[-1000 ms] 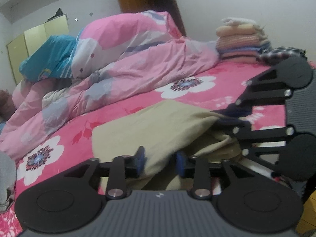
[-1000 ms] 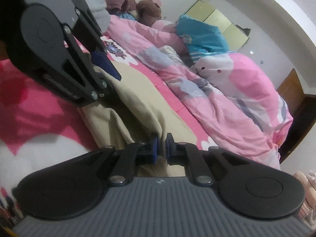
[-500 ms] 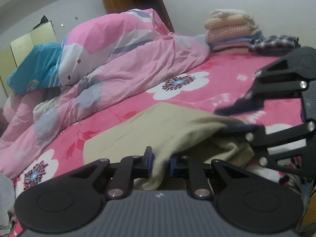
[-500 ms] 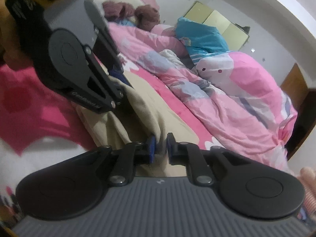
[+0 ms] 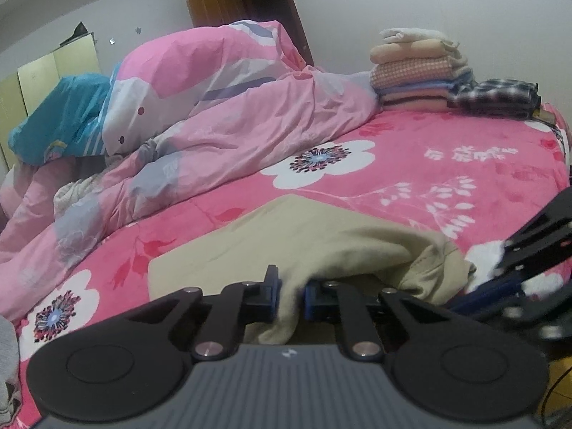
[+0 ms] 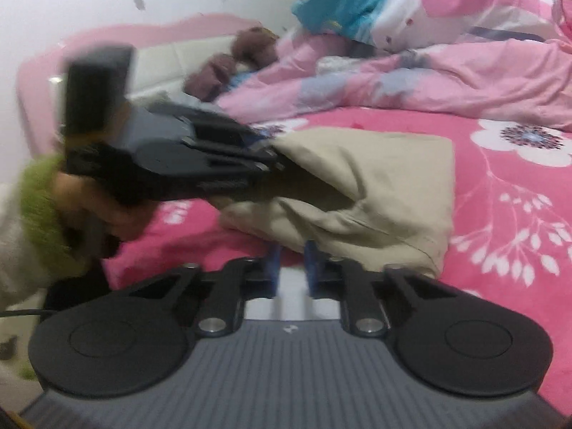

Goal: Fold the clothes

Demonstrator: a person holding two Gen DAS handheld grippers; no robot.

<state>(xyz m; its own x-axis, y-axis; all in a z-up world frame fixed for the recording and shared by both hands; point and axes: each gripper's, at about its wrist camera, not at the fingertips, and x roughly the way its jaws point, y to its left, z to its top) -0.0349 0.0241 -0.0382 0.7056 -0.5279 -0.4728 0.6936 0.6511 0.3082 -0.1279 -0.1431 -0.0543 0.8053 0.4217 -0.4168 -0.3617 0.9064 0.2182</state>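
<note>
- Right now the big thing on the bed is the beige garment, lying flat on the pink flowered cover with its far corner squared off and its near edge bunched and lifted toward me.
- As I judge it, the step in hand is carrying that near edge over onto the flat part to make a fold. To do it well I would move both hands together at one height, keep the edge taut between them, and lay it down square to the far corner before letting go.
- I would steer clear of the rumpled pink duvet just behind and the stack of folded clothes at the far side.
- Left hand-held gripper: pressed nearly together, pinching a hanging fold of the beige cloth between its blue pads.
- Right hand-held gripper: the view is blurred and its jaws are closing. The garment's edge drapes over the blue tips, but below it I see a bare gap between them, so I read no firm pinch yet.
- In the right view a person's hand in a green cuff carries the left unit.
</note>
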